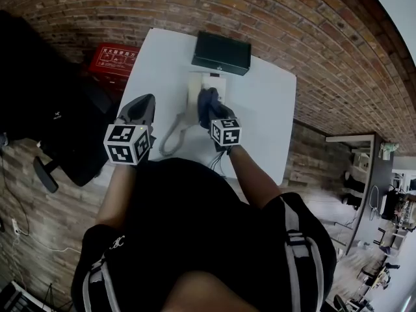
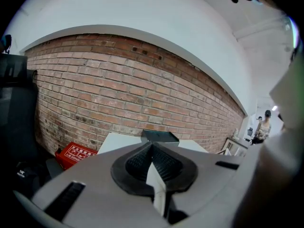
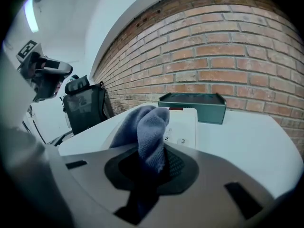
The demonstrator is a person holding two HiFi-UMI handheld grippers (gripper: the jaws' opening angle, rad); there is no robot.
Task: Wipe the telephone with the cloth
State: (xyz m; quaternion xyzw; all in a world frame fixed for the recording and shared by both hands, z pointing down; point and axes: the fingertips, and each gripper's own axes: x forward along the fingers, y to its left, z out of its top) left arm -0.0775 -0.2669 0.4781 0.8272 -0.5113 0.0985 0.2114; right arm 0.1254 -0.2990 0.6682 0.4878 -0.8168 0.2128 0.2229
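Note:
The white telephone (image 1: 212, 83) sits mid-table with its coiled cord (image 1: 170, 138) trailing toward me on the left. My right gripper (image 1: 209, 109) hovers over the phone's near half, shut on a blue cloth (image 1: 208, 101). In the right gripper view the cloth (image 3: 149, 127) bunches up out of the gripper (image 3: 152, 163), just before the telephone's (image 3: 185, 122) keypad, where keys 2 and 3 show. My left gripper (image 1: 146, 101) is raised over the table's left side, apart from the phone. In its own view the left gripper (image 2: 152, 151) is shut with nothing in it.
A dark green box (image 1: 221, 52) lies at the far edge of the white table (image 1: 266, 122), right behind the phone. A red box (image 1: 114, 60) stands on the floor beyond the left corner, a black office chair (image 1: 52, 116) at the left. Brick wall surrounds.

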